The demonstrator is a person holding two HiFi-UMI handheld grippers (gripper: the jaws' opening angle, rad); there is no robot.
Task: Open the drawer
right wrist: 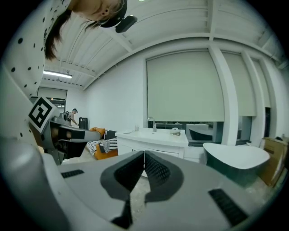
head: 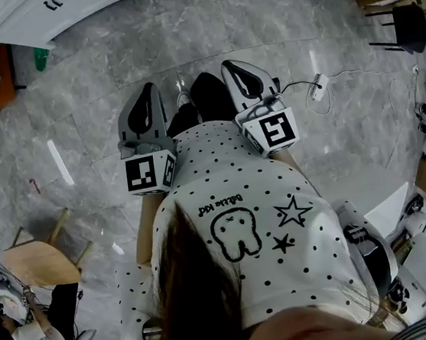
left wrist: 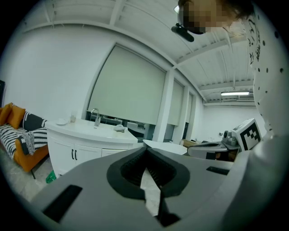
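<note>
Far on my left an orange sofa [left wrist: 18,151] with striped cushions stands against the wall. Just right of it is the white cabinet [left wrist: 86,151], with a tap [left wrist: 95,116] on its top and dark handles [left wrist: 72,154] on its fronts. Every front sits flush, so the drawer is closed, though I cannot tell which front is the drawer. The cabinet is well apart from both claws, across the grey marble floor [head: 90,111].

My left claw [head: 146,89] is held in front of my body, pointing out over the floor and slightly down. Its jaws are clenched tip to tip with nothing between them. Just beside it, my right claw [head: 233,66] points the same way, and its jaws also meet at the tips, grasping nothing.

To the right of the claws a white power strip [head: 317,87] with its cable lies on the floor. Further right is a white bathtub [right wrist: 237,158], with a cardboard box [right wrist: 273,155] at the far right edge
</note>
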